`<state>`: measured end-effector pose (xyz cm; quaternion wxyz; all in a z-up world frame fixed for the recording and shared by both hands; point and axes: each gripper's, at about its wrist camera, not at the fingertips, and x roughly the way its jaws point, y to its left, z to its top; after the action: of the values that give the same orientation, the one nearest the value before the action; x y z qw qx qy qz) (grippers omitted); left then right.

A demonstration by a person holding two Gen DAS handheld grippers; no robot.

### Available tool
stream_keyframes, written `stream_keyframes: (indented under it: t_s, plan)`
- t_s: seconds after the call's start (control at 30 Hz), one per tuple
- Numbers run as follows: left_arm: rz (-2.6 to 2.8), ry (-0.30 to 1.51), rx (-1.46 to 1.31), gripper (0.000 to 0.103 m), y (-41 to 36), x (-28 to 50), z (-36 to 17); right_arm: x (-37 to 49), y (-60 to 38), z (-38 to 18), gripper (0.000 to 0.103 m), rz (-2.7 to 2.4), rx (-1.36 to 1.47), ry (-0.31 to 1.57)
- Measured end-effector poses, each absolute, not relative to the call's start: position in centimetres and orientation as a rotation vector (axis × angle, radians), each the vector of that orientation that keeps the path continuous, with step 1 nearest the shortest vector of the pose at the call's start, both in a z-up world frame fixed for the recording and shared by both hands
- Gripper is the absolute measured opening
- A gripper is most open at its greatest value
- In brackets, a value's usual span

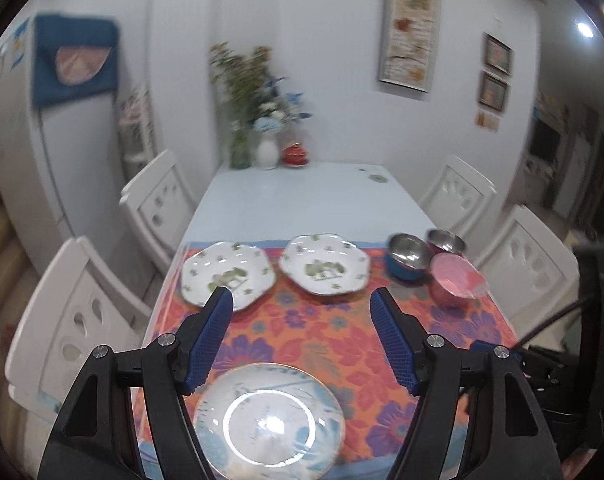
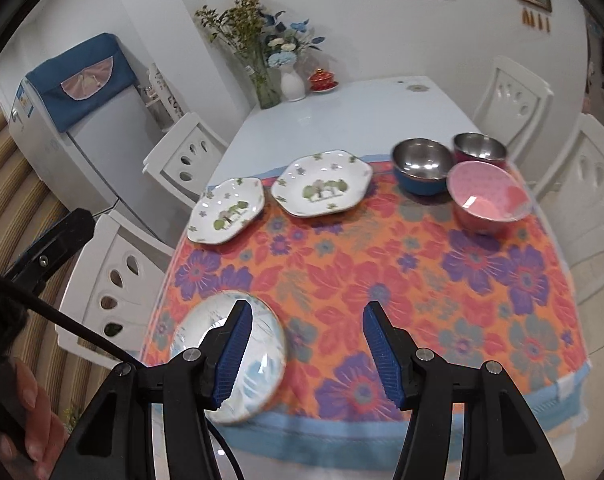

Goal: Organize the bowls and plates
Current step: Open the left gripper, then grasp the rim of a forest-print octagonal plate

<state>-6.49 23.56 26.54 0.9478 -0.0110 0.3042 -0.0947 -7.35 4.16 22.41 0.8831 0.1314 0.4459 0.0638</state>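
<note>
A: Porcelain nearest us, yes? That round blue-patterned plate [image 1: 270, 420] lies alone at the near edge of the floral cloth [image 1: 321, 340], below the left hand-held gripper [image 1: 302, 300]

B: Right, and the left hand-held gripper is released, its blue pads spread wide with nothing between them; they hang above the plate without touching it. The right hand-held gripper [image 2: 305, 312] is also released and empty, over bare cloth just beside the same plate [image 2: 230, 356]

A: So nothing is being carried. What lies further out?

B: Across the cloth, two white scalloped plates with green prints sit side by side, almost touching: the left scalloped plate [image 1: 228, 274] and the right scalloped plate [image 1: 325, 264]. To their right is a cluster of three bowls: a pink bowl [image 1: 457, 280] in front, a steel bowl with a blue outside [image 1: 407, 258] behind it, and a second steel bowl [image 1: 445, 240] at the back

A: Are the bowls nested?

B: No, they stand next to one another, close or touching. Beyond them the desk [image 1: 294, 196] is bare up to the vases of flowers [image 1: 258, 116] by the wall

A: How far along, then?

B: I'd judge it early. No plate is stacked on another and no bowl sits inside another. The kinds are roughly grouped, but the near plate is well apart from its fellows. What seems left is stacking the plates and nesting the bowls
</note>
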Motion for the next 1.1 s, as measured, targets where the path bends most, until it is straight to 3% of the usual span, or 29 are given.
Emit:
stream_keyframes:
  t_s: [0.07,0.17,0.43,0.67,0.87,0.97,1.03,1.1]
  plan:
    - [-0.167,0.626,-0.067,0.076,26.0,-4.9,26.0,-5.3,5.2,21.8,0.059,0.138,0.292,0.935]
    - [-0.14,0.656,-0.104,0.076,29.4,-2.2,24.5,-2.3,6.5,20.3,0.072,0.149,0.339,0.96]
    - [-0.166,0.825,-0.243,0.075,37.6,8.0,17.6,5.9,10.4,14.5,0.072,0.169,0.446,1.074]
    - [-0.203,0.955,-0.216,0.074,39.1,16.4,10.8,12.6,14.2,10.2,0.07,0.119,0.374,1.15]
    - [-0.237,1.057,-0.285,0.062,40.0,21.8,5.6,17.0,16.4,6.9,0.063,0.12,0.331,1.217]
    - [-0.254,1.088,-0.302,0.05,40.1,23.6,3.8,19.0,17.2,5.4,0.057,0.122,0.321,1.239]
    - [-0.259,1.096,-0.301,0.05,40.1,24.5,2.9,20.0,17.6,4.6,0.056,0.125,0.316,1.246]
    - [-0.285,1.105,-0.309,0.041,40.0,25.0,2.2,20.9,17.9,4.0,0.052,0.134,0.32,1.253]
